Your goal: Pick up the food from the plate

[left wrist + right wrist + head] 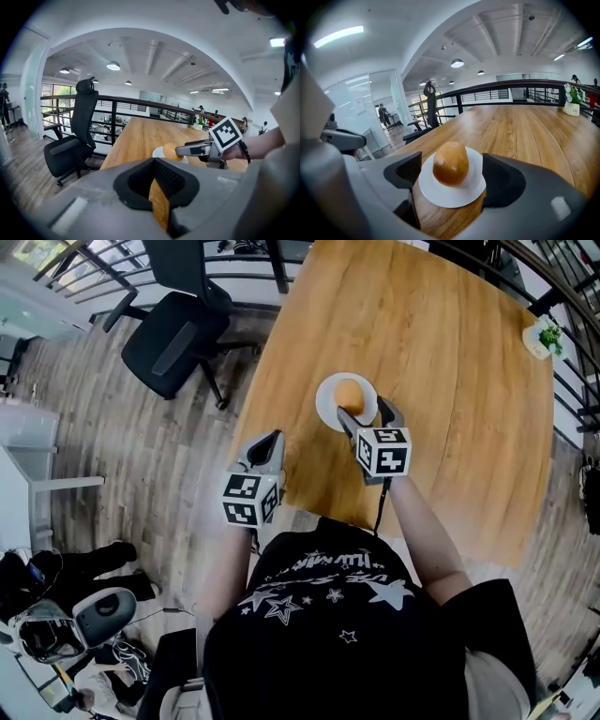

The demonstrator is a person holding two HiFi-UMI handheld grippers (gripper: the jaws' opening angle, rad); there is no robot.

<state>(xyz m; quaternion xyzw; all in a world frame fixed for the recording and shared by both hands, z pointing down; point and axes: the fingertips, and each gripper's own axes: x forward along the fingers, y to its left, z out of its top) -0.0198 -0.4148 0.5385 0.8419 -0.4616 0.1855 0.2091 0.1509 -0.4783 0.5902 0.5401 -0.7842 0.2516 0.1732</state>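
Judged step: approach. The bun (450, 163) rests on the plate (440, 199) on the worktop (422, 352). The right claw (366, 412) is spread wide and empty, just short of the bun. The left claw (267, 442) is pinched together and empty. The next move likely calls for straddling the bun and closing gently.

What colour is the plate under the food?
White. The plate shows best in the right gripper view.

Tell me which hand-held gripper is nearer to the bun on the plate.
Right. The right hand-held gripper is at the near edge of the plate, its jaws open toward the bun. The left hand-held gripper is back at the edge of the table, away from the plate.
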